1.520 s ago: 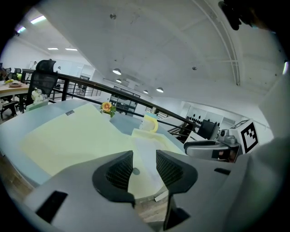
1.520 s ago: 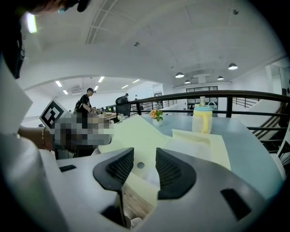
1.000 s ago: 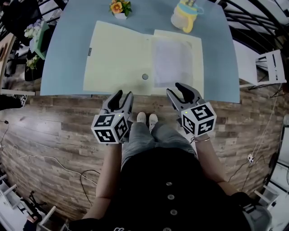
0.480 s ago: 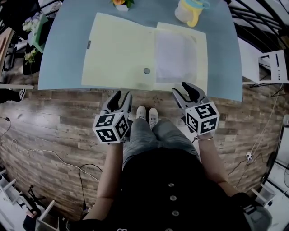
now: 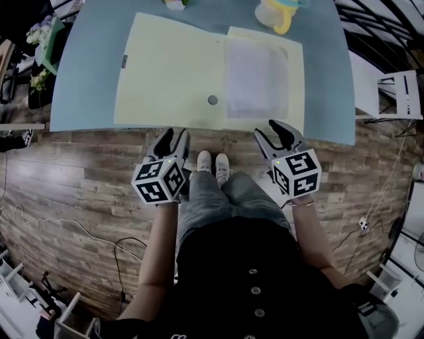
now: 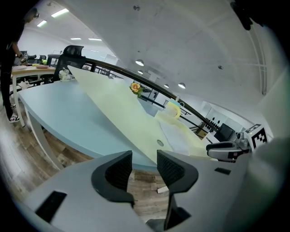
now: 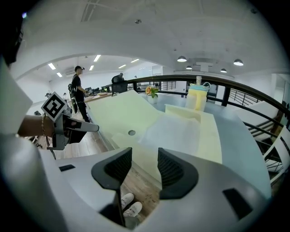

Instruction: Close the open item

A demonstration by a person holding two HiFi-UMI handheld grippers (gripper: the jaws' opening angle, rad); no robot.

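Folder (image 5: 179, 73) is found lying open and flat on the table (image 5: 93, 79), reaching its near edge. Short of that edge, the left gripper (image 5: 175, 135) is held with jaws apart and empty. The right gripper (image 5: 271, 131) has just been opening, with nothing between its jaws. The wide left flap is best lifted at its near edge and folded over the paper sheet (image 5: 255, 76), kept clear of the cup (image 5: 277, 13) at the far edge.

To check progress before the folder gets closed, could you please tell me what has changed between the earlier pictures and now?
The jaws of the right hand-held gripper have just been opening, with nothing between them. It and the left hand-held gripper shifted only slightly at the near edge of the table. Nothing was taken hold of. The folder still lies open, with the sheet and cup unmoved.
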